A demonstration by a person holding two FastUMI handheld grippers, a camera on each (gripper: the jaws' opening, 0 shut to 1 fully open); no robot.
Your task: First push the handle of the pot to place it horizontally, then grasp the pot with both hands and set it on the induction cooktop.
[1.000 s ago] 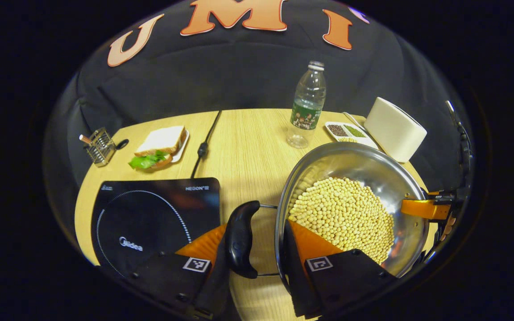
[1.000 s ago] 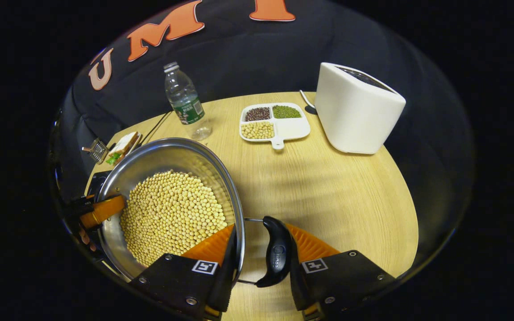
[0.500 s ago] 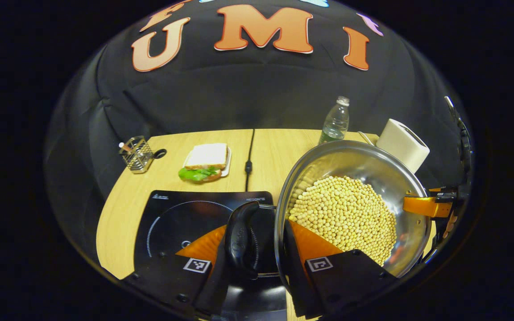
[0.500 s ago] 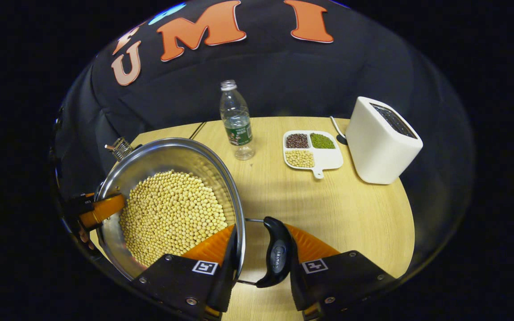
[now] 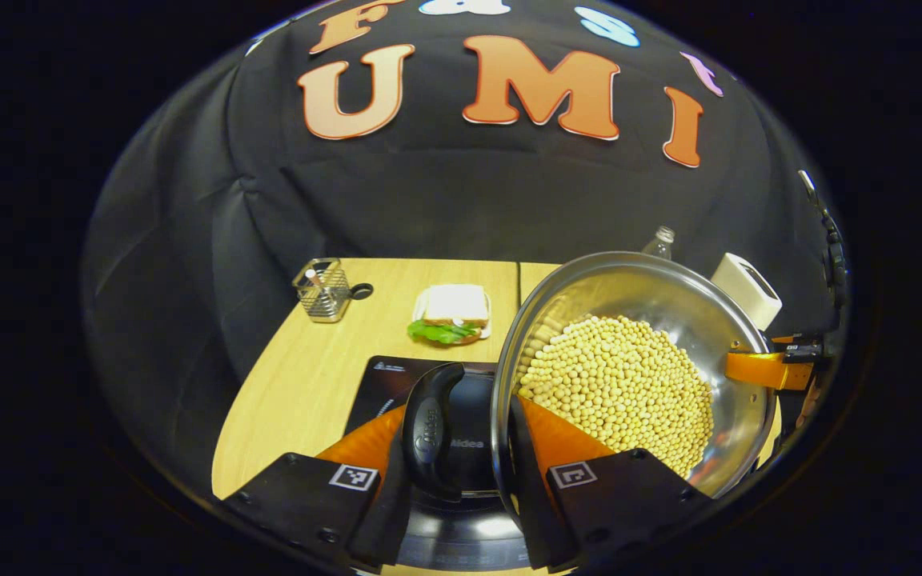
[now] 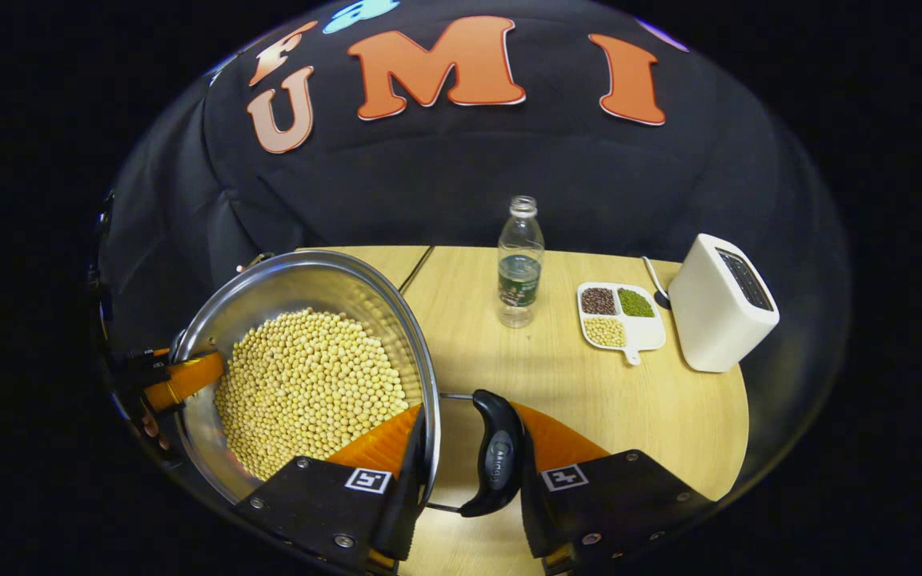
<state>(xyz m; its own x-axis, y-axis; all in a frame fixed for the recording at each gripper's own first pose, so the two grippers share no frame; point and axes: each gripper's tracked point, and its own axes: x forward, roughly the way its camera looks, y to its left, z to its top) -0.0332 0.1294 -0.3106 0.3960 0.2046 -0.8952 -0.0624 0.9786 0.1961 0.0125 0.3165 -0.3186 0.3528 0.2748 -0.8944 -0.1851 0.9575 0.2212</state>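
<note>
— While you carry the pot [image 5: 629,376] toward the induction cooktop [image 5: 397,376], how do you hold it?

— Your left gripper [image 5: 461,480] clamps one black handle [image 5: 429,428] against the rim; your right gripper [image 6: 465,480] clamps the other handle [image 6: 497,460].

— And where's the pot?

— Lifted, partly over the cooktop's edge. Keep both hands level so the soybeans [image 6: 309,392] don't spill, centre it over the ring, then lower evenly.

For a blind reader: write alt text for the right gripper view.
The right claw grips a steel pot of soybeans by its rim and handle. Behind it, a wooden table holds a water bottle, a sectioned dish and a white toaster.
</note>
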